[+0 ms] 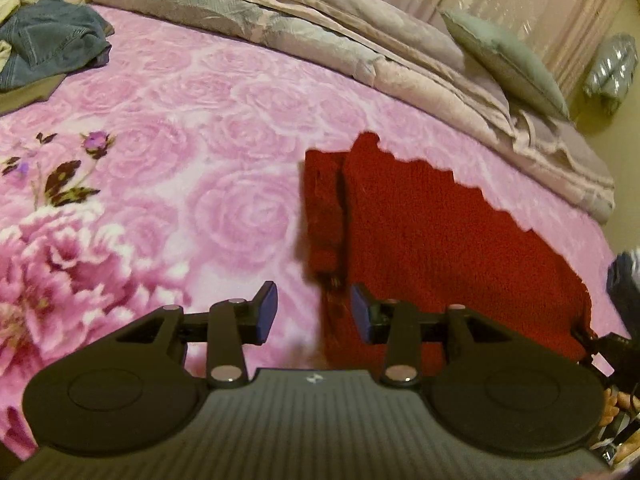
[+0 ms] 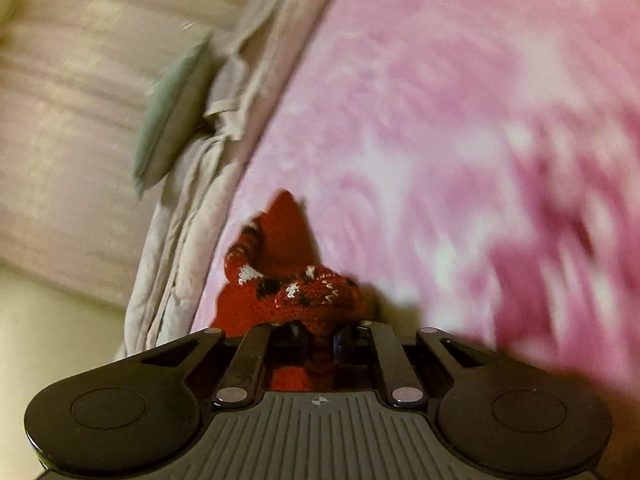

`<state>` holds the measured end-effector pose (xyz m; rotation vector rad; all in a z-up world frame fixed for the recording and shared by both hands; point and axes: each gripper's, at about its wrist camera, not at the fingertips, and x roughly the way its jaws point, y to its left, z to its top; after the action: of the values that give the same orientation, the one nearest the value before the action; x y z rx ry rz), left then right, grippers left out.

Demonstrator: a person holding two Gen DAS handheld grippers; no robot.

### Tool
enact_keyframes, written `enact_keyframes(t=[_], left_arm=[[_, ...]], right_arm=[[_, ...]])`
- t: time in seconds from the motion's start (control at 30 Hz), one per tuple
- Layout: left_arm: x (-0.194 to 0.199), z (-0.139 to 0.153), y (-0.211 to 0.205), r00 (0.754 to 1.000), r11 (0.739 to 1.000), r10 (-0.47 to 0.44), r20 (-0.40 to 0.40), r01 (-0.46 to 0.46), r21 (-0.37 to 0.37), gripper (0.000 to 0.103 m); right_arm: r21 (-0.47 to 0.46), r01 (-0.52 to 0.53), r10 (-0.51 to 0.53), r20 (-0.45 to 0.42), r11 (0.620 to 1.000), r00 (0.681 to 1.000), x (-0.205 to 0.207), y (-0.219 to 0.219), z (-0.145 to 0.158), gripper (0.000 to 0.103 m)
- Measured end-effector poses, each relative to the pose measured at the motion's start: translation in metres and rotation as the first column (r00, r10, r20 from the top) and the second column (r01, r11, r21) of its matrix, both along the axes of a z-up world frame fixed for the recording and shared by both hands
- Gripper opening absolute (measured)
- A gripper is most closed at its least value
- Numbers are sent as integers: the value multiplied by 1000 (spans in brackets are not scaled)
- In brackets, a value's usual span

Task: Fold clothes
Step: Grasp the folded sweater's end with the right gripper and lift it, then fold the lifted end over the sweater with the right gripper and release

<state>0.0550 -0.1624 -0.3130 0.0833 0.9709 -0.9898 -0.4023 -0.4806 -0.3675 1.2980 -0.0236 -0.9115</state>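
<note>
A red knit sweater (image 1: 432, 232) lies spread on the pink floral blanket (image 1: 180, 140), one sleeve folded along its left side. My left gripper (image 1: 314, 312) is open and empty, just above the sweater's near left edge. My right gripper (image 2: 320, 340) is shut on a bunched part of the red sweater (image 2: 296, 292) that has black and white patterning, and holds it lifted off the blanket (image 2: 440, 120). The right gripper also shows at the right edge of the left wrist view (image 1: 596, 344), at the sweater's corner.
A pile of blue jeans (image 1: 48, 48) and other clothes lies at the far left of the bed. Folded beige and grey bedding (image 1: 360, 40) and a grey-green pillow (image 1: 508, 60) line the far edge by the curtain. The right wrist view is motion-blurred.
</note>
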Motion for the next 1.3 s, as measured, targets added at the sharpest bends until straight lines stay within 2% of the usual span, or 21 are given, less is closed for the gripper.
enact_keyframes(t=[0.1,0.2,0.3,0.37,0.4,0.43,0.47,0.57,0.63,0.7,0.83,0.93,1.03,1.1,1.23,1.3], left_arm=[[-1,0,-11,1000,1000,-7,-17,7,-3,36],[-8,0,-24,998,998,-60,-27,60,-9,36],[-14,-1,-37,989,989,-142,-30,141,-33,36],[-11,-1,-52,975,975,-220,-24,219,-45,36],[-7,-1,-60,965,964,-263,-19,261,-50,36],[-1,0,-71,951,950,-309,-10,308,-55,36],[7,2,-83,937,936,-348,-2,347,-61,36],[32,6,-121,909,907,-416,-8,415,-70,36],[44,8,-145,902,904,-428,-50,426,-35,36],[45,12,-160,895,898,-435,-98,439,23,35],[46,21,-190,878,874,-441,-183,467,133,35],[33,39,-209,867,850,-459,-192,492,190,35],[24,62,-231,836,817,-516,-184,545,187,36],[22,72,-245,808,786,-562,-176,588,191,38],[28,79,-274,744,711,-644,-179,668,221,38],[33,81,-283,699,666,-692,-181,715,215,38]], right_arm=[[-83,-89,83,-82,993,993,-5,-36,18,9],[-120,-157,139,-145,980,980,-10,-76,32,9],[-81,-181,164,-182,980,970,-11,-117,28,9],[33,-192,195,-148,981,970,-15,-132,13,10],[79,-194,203,-133,978,970,-17,-137,7,32],[73,-176,184,-130,982,974,-20,-130,5,50],[68,-157,165,-127,985,978,-24,-124,3,61],[68,-48,56,-116,997,992,-35,-99,-2,62],[102,75,-68,-73,992,995,-41,-75,-4,62],[145,147,-134,-100,978,986,-38,-60,4,62],[234,155,-86,-280,960,956,-29,-42,31,62],[315,181,-53,-375,932,925,-26,-25,47,62],[366,220,-77,-367,904,927,-23,-2,61,62],[395,248,-106,-348,884,932,-22,14,71,62],[379,322,-195,-336,867,922,-14,57,103,62],[358,374,-249,-349,856,904,-4,86,115,62]])
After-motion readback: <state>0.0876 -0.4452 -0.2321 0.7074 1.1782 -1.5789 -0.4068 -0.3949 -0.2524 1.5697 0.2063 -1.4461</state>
